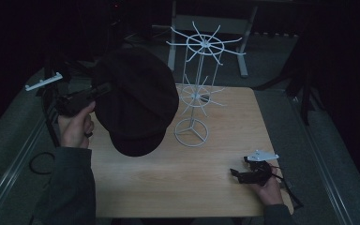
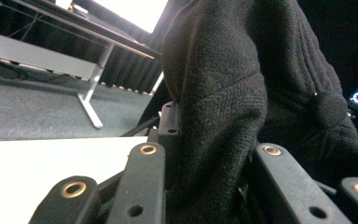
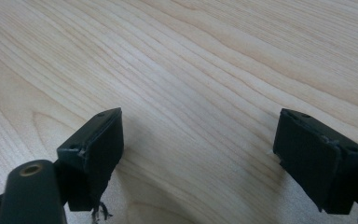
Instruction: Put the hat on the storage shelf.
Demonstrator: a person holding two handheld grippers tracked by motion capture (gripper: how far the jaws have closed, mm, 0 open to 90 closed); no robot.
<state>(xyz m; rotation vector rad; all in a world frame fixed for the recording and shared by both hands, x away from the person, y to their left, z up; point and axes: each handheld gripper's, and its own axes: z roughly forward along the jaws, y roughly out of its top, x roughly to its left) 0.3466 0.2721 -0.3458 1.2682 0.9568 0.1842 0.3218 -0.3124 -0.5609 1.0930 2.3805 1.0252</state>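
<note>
1 black cap (image 1: pixel 136 105), 1 wire rack (image 1: pixel 198 89), 2 grippers, 1 table (image 1: pixel 178 183)

You've got a black knitted cap (image 1: pixel 136 101) with a short brim hanging in the air above the left part of the wooden table, crown up and toward the back, brim drooping at the near edge. Its wool (a coarse herringbone weave up close (image 2: pixel 223 107)) bunches in folds where it's pinched.
</note>
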